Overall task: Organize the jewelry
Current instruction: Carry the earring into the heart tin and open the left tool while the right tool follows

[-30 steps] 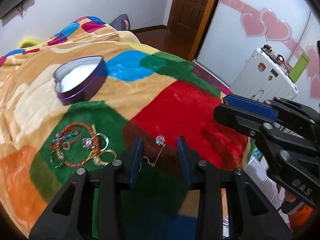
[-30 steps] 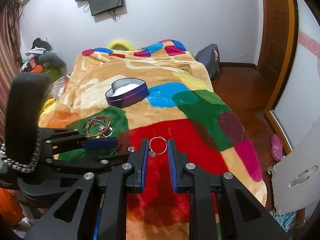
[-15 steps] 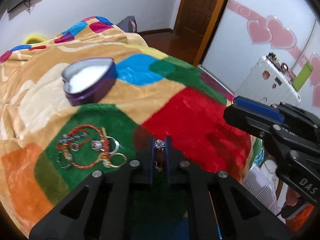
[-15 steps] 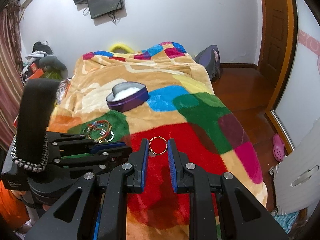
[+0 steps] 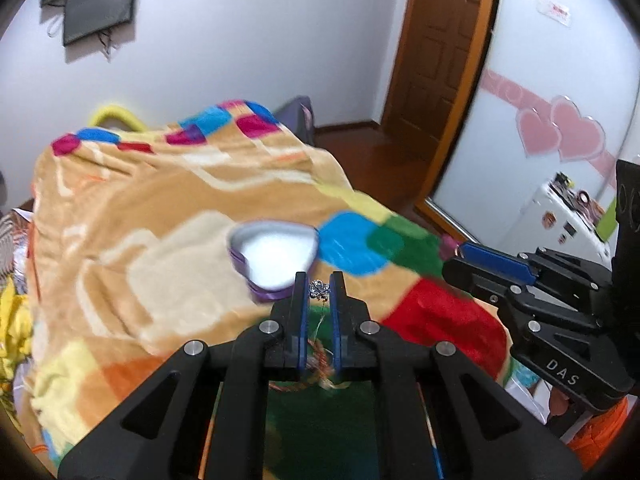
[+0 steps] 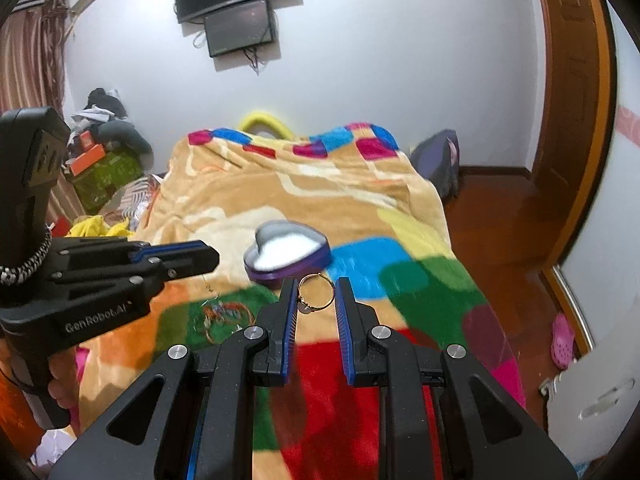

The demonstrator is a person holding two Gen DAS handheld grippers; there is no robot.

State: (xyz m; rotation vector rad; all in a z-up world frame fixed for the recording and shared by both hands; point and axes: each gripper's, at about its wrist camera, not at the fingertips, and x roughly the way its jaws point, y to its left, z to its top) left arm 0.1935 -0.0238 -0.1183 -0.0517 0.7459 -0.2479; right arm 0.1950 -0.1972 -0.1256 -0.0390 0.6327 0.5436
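While my left gripper [image 5: 319, 290] pinches a silver drop earring [image 5: 319, 289] and my right gripper [image 6: 316, 292] clamps a gold ring [image 6: 315, 293], both held above the patchwork blanket [image 6: 360, 216] just short of the heart-shaped tin [image 6: 287, 254], either thin piece risks slipping into the plush pile.

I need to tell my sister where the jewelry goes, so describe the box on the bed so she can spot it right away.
Look at the bed with the bright patchwork blanket. On its tan middle part, past the green patch holding the heap of bracelets, sits the box. It is the only heart-shaped thing there: purple sides, open top, white lining.
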